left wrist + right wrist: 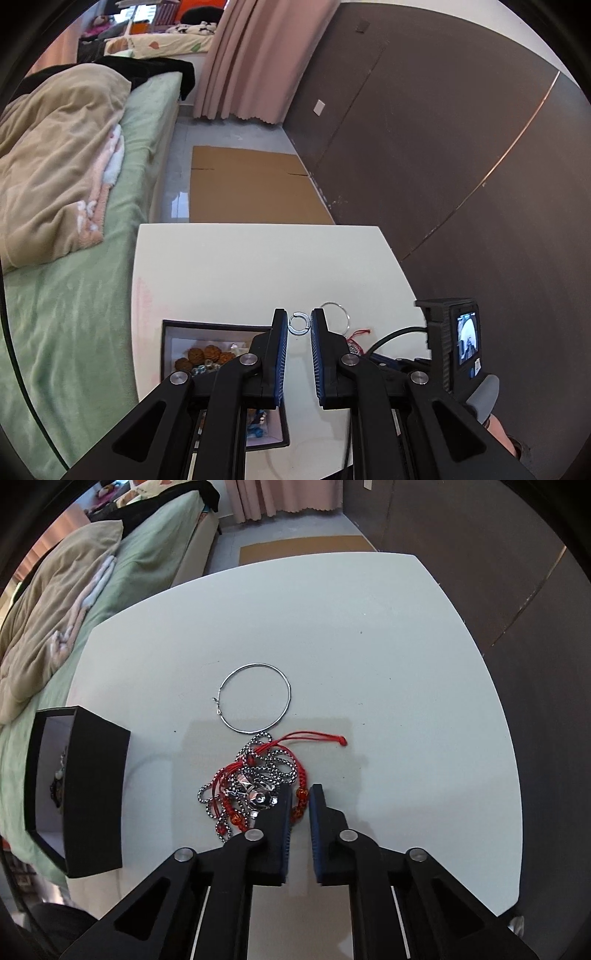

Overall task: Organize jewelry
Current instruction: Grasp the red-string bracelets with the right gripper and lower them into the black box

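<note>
The left tool (299,321) has its two blue-padded fingers (282,354) parted by a modest gap, and a small silver ring (298,324) sits right between the tips; whether the pads touch it or it simply lies on the white surface (236,266) between them cannot be told. To the left of this tool and partly under its left finger stands an open black jewelry box (173,332) holding brown beads (207,356) and other small pieces. Just beyond its right finger lies a large thin silver hoop (338,317), with a scrap of red cord showing nearer in. The right tool (298,799) is also parted by a narrow gap and grips nothing that can be seen; its left finger rests over the edge of a tangled pile just ahead and to its left, made of a black-and-silver chain (266,768) wound together with a red cord bracelet (299,738), and some red beads of that bracelet show between the tips. The hoop lies farther ahead of that pile, touching its far edge, and the box stands well off to the left at the edge of the surface, beside a bed (155,546) with green sheets.
</note>
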